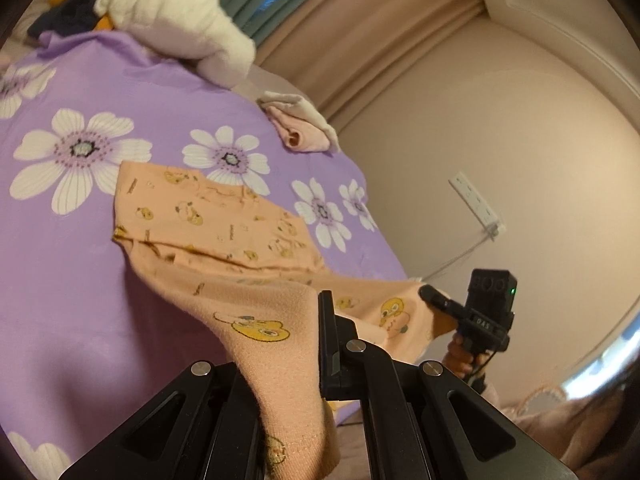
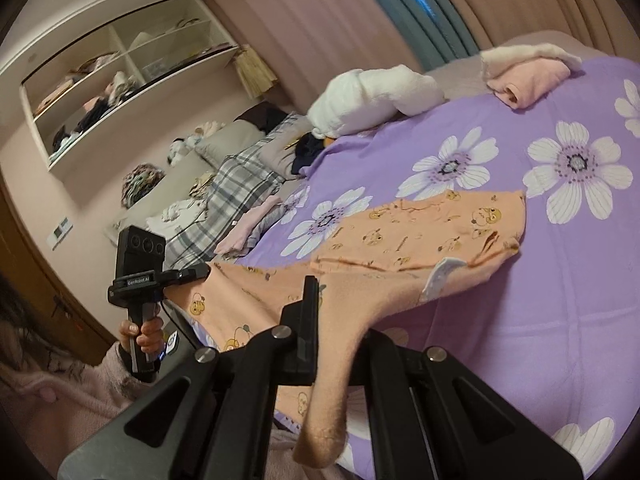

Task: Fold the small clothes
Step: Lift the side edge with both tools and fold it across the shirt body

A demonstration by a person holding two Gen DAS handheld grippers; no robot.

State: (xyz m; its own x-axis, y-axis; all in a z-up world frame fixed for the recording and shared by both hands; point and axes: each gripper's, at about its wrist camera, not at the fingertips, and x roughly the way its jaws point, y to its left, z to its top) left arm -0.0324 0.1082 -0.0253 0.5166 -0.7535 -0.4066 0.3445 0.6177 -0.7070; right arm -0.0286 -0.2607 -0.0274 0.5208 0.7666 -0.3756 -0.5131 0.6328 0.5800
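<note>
A: Status? Where's the garment?

B: Orange printed garment [image 1: 208,216] half on the purple floral sheet [image 1: 80,280], near edge lifted off the bed. My left gripper [image 1: 288,360] is clamped on one corner, right gripper [image 2: 340,344] clamped on the other; cloth is pinched in both.

A: Handling?

B: Light, soft knit, sags btwn grips, so I'd judge hem corners the best hold.

A: View diffs?

B: R wrist shows white label [image 2: 440,276], shelf [image 2: 120,80], plaid bedding [image 2: 240,180]. L wrist shows wall outlet [image 1: 476,204]. Both show white bundle [image 1: 176,20], pink folded item [image 2: 524,80].
</note>
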